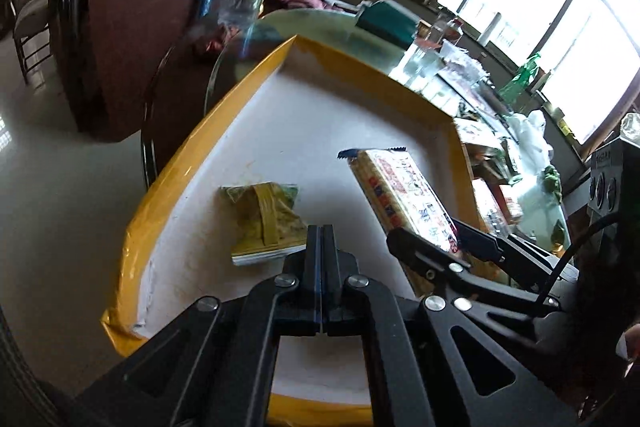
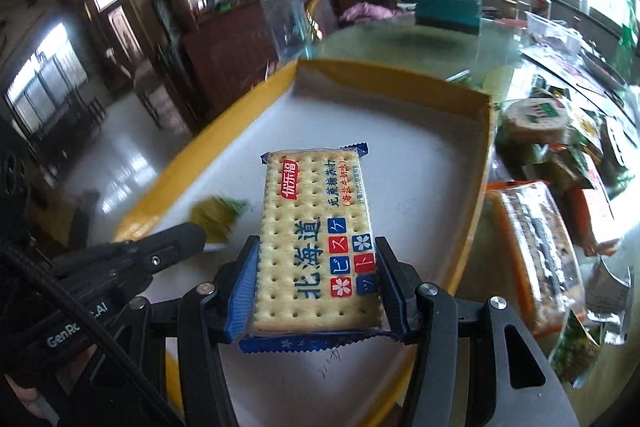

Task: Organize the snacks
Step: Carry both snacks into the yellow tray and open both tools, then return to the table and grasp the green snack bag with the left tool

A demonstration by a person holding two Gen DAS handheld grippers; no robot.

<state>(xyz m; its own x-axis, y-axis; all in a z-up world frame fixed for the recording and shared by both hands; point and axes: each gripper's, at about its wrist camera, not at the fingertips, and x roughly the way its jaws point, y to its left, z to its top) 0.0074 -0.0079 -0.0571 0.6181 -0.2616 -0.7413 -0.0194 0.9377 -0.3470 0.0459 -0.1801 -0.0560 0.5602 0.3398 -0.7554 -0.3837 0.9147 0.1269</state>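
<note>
left wrist view: the left gripper has its jaws pressed fully together with nothing between them. it hangs over a shallow tray with a white floor and yellow walls, which sits on a glass-topped bench. just beyond the jaw tips a small yellow-green packet lies flat on the tray floor. to the right, the right gripper reaches in over the tray, its jaws clamped on the sides of a cracker pack, which is held above the tray floor and points towards the far wall. past the tray's right wall more snacks lie on the bench. a green box and a green bottle stand farther off, by the window.

right wrist view: the right gripper grips the cracker pack by its long edges, about half open around it, label side up, with blue wrapper ends showing at both tips. the pack is over the middle of the tray. the left gripper comes in from the left, closed, its tip touching or just over the packet, which is blurred. outside the right wall, a pile of snacks covers the bench, among them a long orange-edged pack and a round cake in wrap. the green box sits at the far side.
</note>
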